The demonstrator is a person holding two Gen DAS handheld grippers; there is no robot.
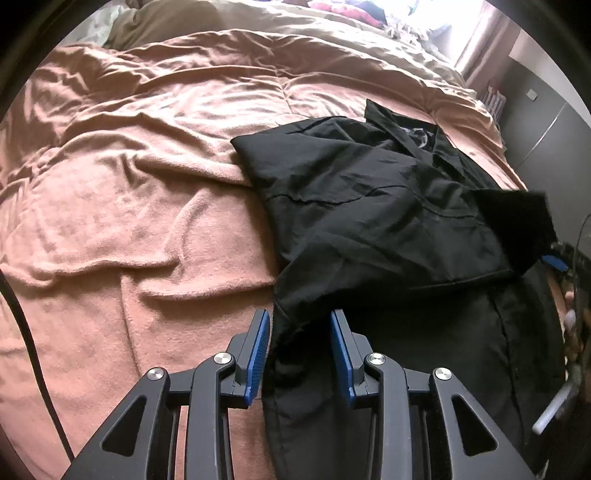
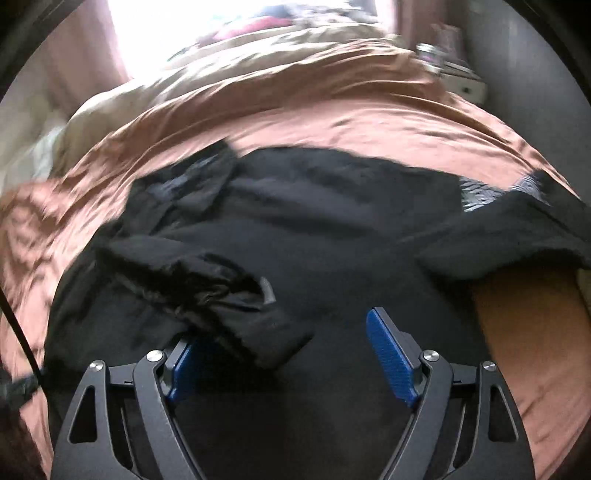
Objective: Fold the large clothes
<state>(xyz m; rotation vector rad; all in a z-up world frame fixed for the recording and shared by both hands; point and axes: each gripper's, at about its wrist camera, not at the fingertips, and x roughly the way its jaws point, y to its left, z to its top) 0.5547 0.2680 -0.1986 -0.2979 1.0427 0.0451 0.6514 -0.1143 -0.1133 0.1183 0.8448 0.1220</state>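
Observation:
A large black garment (image 1: 369,206) lies partly folded on a pink-brown blanket (image 1: 129,206). My left gripper (image 1: 299,321) is open, its blue pads on either side of the garment's left edge, with cloth running between them. In the right wrist view the same black garment (image 2: 332,229) spreads across the bed, blurred by motion. My right gripper (image 2: 280,332) is wide open just above it. A folded sleeve (image 2: 207,295) lies over its left finger and hides that fingertip. The right blue pad (image 2: 388,347) is in plain view.
The blanket (image 2: 332,110) covers the bed, with a beige duvet (image 1: 258,18) and bright window behind. Grey cabinets (image 1: 535,122) stand at the right of the bed. A black cable (image 1: 26,332) runs down the left side. A white bedside unit (image 2: 465,85) stands at the far right.

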